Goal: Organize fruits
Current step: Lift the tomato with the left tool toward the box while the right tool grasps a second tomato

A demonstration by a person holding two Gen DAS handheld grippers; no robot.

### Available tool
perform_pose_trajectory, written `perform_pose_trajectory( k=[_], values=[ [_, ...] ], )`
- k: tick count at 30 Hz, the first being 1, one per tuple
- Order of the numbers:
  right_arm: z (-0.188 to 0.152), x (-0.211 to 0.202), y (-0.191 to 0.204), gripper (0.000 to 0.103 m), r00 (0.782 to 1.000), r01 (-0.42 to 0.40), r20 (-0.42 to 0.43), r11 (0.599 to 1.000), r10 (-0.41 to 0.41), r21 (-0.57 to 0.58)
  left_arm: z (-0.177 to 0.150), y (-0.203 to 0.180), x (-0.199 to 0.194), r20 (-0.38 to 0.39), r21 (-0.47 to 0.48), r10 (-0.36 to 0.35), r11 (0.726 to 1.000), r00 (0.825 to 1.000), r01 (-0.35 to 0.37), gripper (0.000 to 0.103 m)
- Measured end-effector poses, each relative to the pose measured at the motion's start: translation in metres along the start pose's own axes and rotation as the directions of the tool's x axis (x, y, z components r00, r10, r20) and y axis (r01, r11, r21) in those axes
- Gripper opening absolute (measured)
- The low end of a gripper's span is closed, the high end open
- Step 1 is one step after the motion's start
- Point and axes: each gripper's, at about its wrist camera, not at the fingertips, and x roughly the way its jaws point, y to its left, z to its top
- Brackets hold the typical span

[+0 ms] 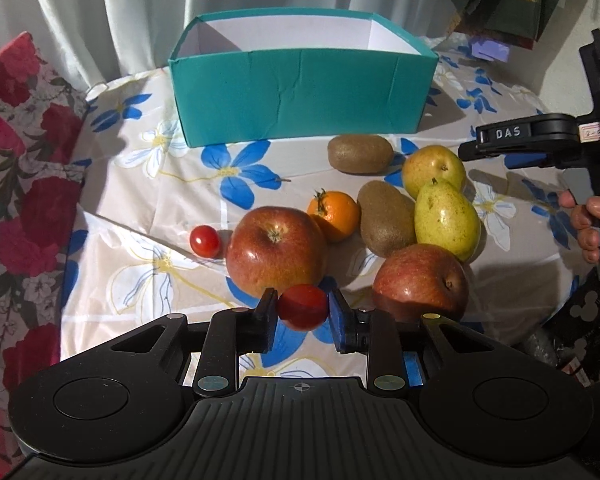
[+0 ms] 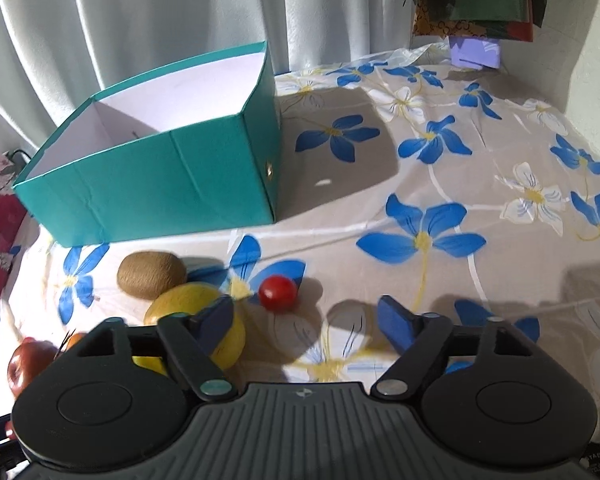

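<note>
My left gripper point(image 1: 302, 307) is shut on a cherry tomato point(image 1: 302, 306), held just above the cloth in front of a big red apple point(image 1: 275, 249). A second cherry tomato point(image 1: 205, 241), an orange mandarin point(image 1: 335, 215), two kiwis point(image 1: 360, 153) point(image 1: 386, 218), two pears point(image 1: 446, 219) point(image 1: 433, 169) and another apple point(image 1: 420, 284) lie around it. The teal box point(image 1: 300, 96) stands behind, white inside. In the right wrist view my right gripper point(image 2: 306, 312) is open just short of a lone cherry tomato point(image 2: 277, 293), with nothing between its fingers. A pear point(image 2: 188, 300) sits by its left finger.
The table wears a cloth with blue and white flowers point(image 2: 424, 236). White curtains point(image 1: 120, 8) hang behind the box. A red floral fabric point(image 1: 24, 168) borders the left side. Books and papers point(image 2: 476, 52) sit at the far right corner. A person's fingers point(image 1: 588, 220) hold the other gripper's handle.
</note>
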Motion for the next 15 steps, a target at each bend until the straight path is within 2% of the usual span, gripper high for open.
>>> perform_pose_trajectory(
  k=[4,6,15],
  values=[
    [0.003,0.025,0.005,0.048,0.999,-0.02,-0.031,1.0,0.019,-0.017,0.009,0.005,-0.004,0.015,-0.017,0.014,1.0,1.0,-0.014,0.03],
    [0.004,0.032,0.002,0.047,0.997,-0.058,-0.04,0.998,0.058,0.016,0.013,0.007,-0.005,0.021,-0.022,0.023,0.999,1.0,-0.023,0.03],
    [0.01,0.042,0.003,0.045,0.997,-0.055,-0.052,0.997,0.058,0.047,0.028,0.018,-0.001,0.026,-0.045,0.025,0.999,0.999,-0.024,0.03]
  ],
)
